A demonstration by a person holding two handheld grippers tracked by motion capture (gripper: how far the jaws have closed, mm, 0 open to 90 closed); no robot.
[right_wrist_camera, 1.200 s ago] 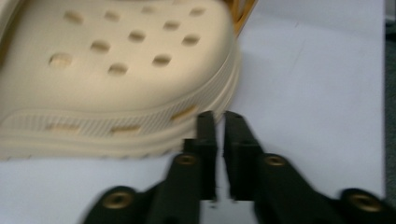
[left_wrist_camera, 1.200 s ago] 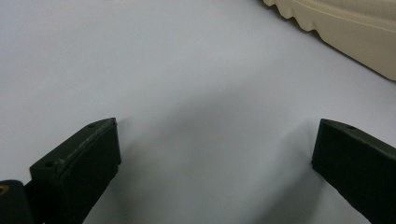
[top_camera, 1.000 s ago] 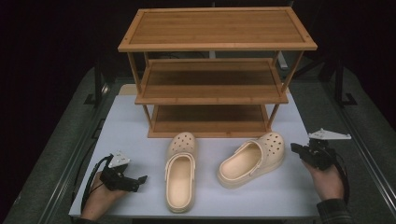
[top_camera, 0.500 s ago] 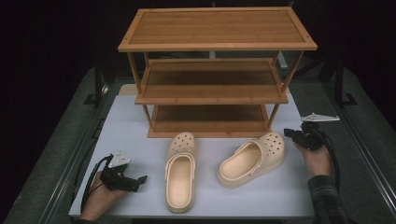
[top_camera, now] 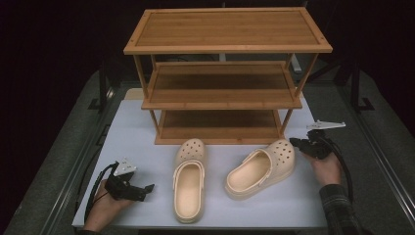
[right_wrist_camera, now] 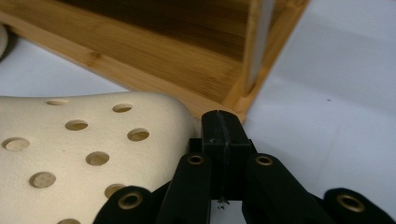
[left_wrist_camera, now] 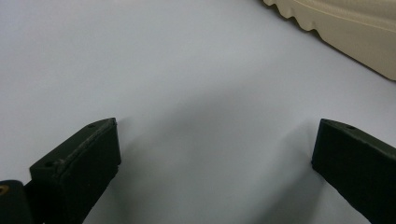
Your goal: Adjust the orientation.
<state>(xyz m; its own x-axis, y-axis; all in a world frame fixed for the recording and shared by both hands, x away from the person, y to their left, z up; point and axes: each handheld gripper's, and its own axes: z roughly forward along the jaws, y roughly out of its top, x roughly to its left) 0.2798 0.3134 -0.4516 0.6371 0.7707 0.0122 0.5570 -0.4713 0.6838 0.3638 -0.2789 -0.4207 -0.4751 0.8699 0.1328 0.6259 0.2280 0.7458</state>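
Two cream clogs lie on the white table (top_camera: pixel 127 132) in front of a three-tier bamboo rack (top_camera: pixel 227 46). The left clog (top_camera: pixel 189 182) is flat, with its toe toward the rack. Tipped on its side, the right clog (top_camera: pixel 262 169) has its holed toe (right_wrist_camera: pixel 88 154) near the rack's front right leg (right_wrist_camera: pixel 254 51). My right gripper (top_camera: pixel 295 142) is shut with nothing in it. Its tip (right_wrist_camera: pixel 223 122) is just beside that toe, and I cannot tell whether it touches. My left gripper (top_camera: pixel 147 188) rests at the front left. Its jaws (left_wrist_camera: pixel 215 133) are wide open over bare table, and the left clog's sole (left_wrist_camera: pixel 355 28) lies beyond them.
The rack's three shelves (top_camera: pixel 222 95) hold nothing. Dark metal frame rails (top_camera: pixel 105 88) run along both sides of the table. A cable (top_camera: pixel 342 166) trails from the right gripper along the person's sleeve.
The right gripper has moved away from the table's front edge and leftward, up to the toe of the right clog. The left hand and both clogs have stayed in place.
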